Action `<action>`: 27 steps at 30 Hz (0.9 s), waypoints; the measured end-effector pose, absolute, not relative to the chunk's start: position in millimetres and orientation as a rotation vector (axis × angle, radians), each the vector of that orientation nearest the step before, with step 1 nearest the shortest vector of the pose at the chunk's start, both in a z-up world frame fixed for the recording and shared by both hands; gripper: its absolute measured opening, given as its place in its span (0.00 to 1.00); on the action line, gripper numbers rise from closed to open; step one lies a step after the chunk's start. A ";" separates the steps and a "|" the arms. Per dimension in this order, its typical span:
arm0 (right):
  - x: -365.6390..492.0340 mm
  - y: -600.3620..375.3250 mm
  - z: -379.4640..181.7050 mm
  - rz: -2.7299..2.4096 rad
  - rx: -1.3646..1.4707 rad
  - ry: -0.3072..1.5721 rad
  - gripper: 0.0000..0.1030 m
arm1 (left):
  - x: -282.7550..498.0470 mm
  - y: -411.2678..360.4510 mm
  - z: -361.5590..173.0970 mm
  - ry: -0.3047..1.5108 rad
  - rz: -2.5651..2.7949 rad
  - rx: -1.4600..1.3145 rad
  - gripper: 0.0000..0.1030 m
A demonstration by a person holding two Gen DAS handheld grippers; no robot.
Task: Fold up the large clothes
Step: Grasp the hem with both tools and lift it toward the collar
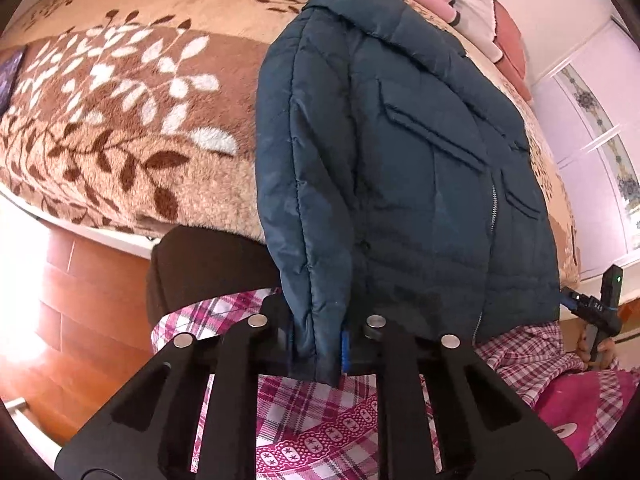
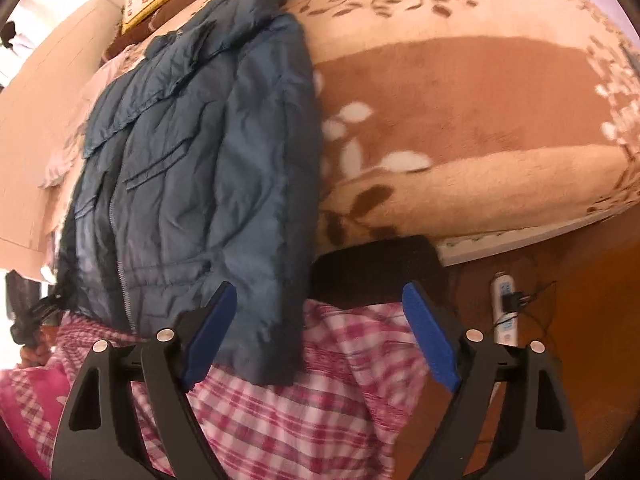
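Observation:
A dark teal padded jacket [image 1: 400,160] lies front up on the bed, zip closed, its hem hanging over the near edge. My left gripper [image 1: 320,344] is shut on the jacket's lower left corner, which looks like a sleeve end; a blue pad shows beside the fabric. In the right wrist view, the jacket [image 2: 192,160] has its lower right corner hanging between the fingers of my right gripper [image 2: 320,292]. That gripper is open; the left blue pad [image 2: 208,332] lies against the cloth and the right pad stands well clear. The right gripper [image 1: 600,312] also shows at the far right of the left wrist view.
A beige and brown leaf-patterned blanket [image 1: 120,100] covers the bed. Pillows [image 1: 472,4] lie at the head. A person's pink plaid garment [image 2: 300,380] is right under both grippers. A white power strip [image 2: 504,308] lies on the wooden floor [image 1: 80,320].

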State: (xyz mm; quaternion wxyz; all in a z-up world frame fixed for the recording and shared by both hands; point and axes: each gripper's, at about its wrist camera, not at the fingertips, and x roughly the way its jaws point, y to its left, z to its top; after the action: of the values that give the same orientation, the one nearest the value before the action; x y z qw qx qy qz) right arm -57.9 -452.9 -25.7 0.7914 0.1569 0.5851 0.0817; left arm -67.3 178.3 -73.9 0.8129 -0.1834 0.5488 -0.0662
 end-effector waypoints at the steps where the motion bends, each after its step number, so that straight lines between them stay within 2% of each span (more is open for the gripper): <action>1: -55.9 -448.9 -28.1 0.199 0.348 1.263 0.80 | -67.3 177.7 -72.5 1.167 -0.141 -0.384 0.14; 3: -53.3 -440.7 -31.4 0.237 0.349 1.276 0.80 | -66.7 177.4 -69.9 1.162 -0.141 -0.376 0.13; 5: -51.5 -429.8 -33.9 0.285 0.327 1.291 0.75 | -66.1 178.8 -69.5 1.159 -0.139 -0.380 0.13; 11: -52.4 -416.4 -54.2 0.312 0.259 1.362 0.42 | -67.9 182.3 -69.4 1.151 -0.140 -0.399 0.13; 13: -54.1 -417.3 -54.4 0.342 0.299 1.356 0.22 | -68.8 182.0 -67.6 1.144 -0.142 -0.398 0.13; 15: -56.9 -419.8 -50.8 0.364 0.341 1.331 0.15 | -68.8 181.7 -64.5 1.136 -0.144 -0.398 0.12; 20: -55.9 -429.9 -27.5 0.402 0.452 1.252 0.10 | -68.2 184.4 -45.5 1.078 -0.153 -0.412 0.12; 27: -43.0 -446.8 31.8 0.464 0.573 1.081 0.10 | -62.2 183.1 24.1 0.897 -0.190 -0.395 0.12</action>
State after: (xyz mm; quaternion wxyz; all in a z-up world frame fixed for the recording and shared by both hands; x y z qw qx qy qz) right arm -43.0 -446.8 31.8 0.7936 0.2666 0.5026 0.2157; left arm -62.2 183.1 24.1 0.8780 -0.1895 0.4300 -0.0912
